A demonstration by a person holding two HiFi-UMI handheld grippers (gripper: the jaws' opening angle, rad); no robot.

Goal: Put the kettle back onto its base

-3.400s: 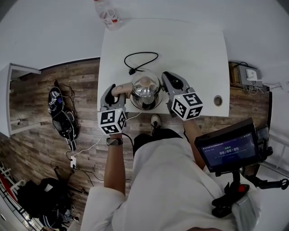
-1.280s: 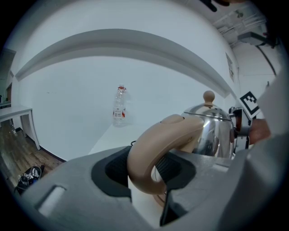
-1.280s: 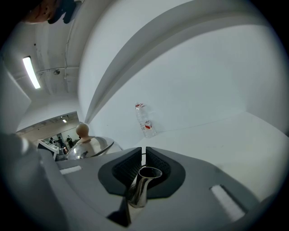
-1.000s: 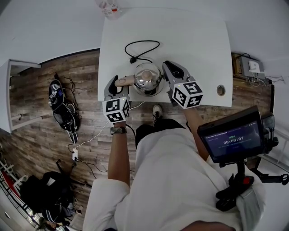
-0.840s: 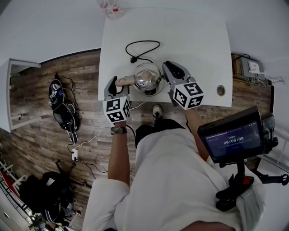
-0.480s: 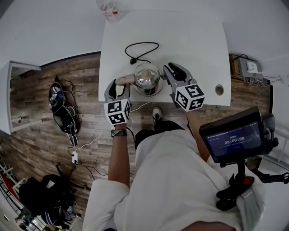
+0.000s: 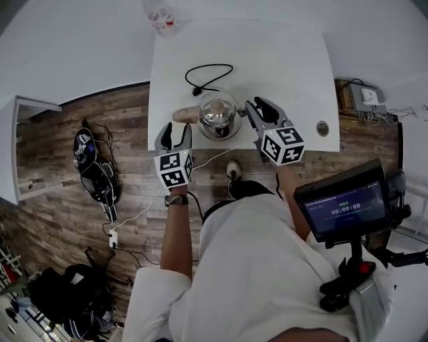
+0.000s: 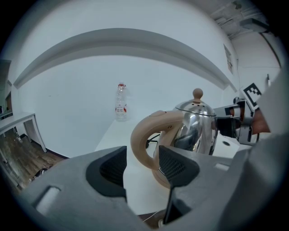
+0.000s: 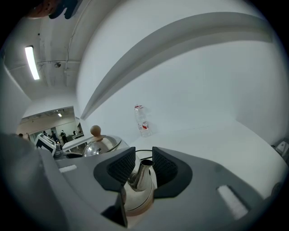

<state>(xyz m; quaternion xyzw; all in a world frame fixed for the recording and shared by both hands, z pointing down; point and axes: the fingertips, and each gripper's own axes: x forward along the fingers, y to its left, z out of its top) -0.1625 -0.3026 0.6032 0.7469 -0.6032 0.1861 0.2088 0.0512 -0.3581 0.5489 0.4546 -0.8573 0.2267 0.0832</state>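
The steel kettle (image 7: 218,115) with a tan handle (image 7: 185,114) and a knob lid stands upright near the white table's (image 7: 281,60) front edge, a dark round base just showing under it. My left gripper (image 7: 174,131) sits just short of the handle (image 8: 149,135); its jaws have just been opening and stand open, the handle ahead of the pads (image 8: 177,166). My right gripper (image 9: 143,163) has also just been opening. The spout (image 9: 142,176) stands between its open pads with a gap on each side.
A black power cable (image 7: 208,75) loops on the table behind the kettle. A clear bottle (image 7: 159,16) stands at the far left corner. A cable hole (image 7: 322,127) lies right of my right gripper (image 7: 258,107). Bags (image 7: 93,170) lie on the wooden floor left.
Both pairs of jaws have opened. The left one has let go of the handle and stands a little back from it; the right one has let go of the spout. The kettle has stayed put.
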